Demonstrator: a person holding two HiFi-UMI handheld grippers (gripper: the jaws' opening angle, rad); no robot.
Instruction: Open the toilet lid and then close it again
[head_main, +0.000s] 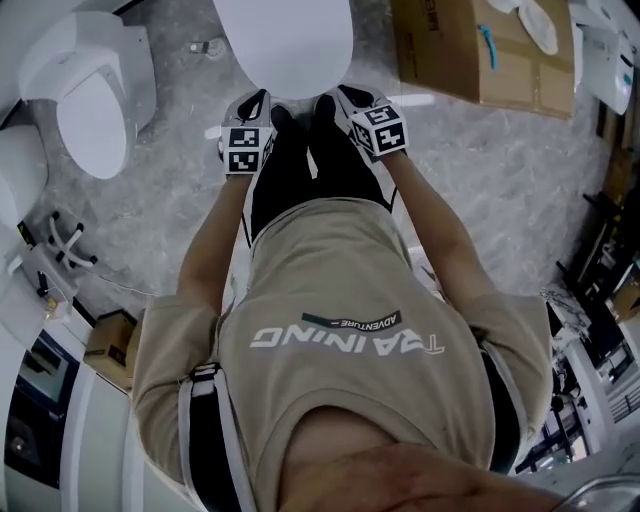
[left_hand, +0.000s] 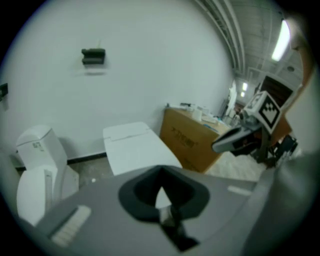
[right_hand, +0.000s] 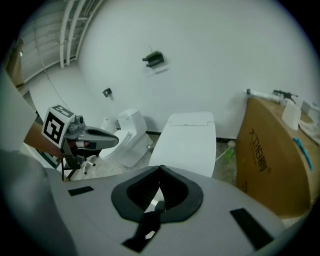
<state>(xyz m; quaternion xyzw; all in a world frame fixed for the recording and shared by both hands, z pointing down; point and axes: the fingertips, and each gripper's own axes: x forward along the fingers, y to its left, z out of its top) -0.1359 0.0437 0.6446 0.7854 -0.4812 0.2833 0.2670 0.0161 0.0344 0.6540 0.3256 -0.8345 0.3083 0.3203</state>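
The white toilet stands straight ahead with its lid down flat; the same lid shows in the left gripper view and the right gripper view. My left gripper and right gripper hang side by side just short of the lid's near edge, not touching it. Seen along its own jaws, the left gripper has its dark jaws meeting at the tips with nothing held. The right gripper looks the same. Each gripper also appears from the side in the other's view.
A second white toilet stands to the left on the grey floor. A large cardboard box sits right of the toilet, close to it. A small black fitting hangs on the white wall. Racks and clutter line both sides.
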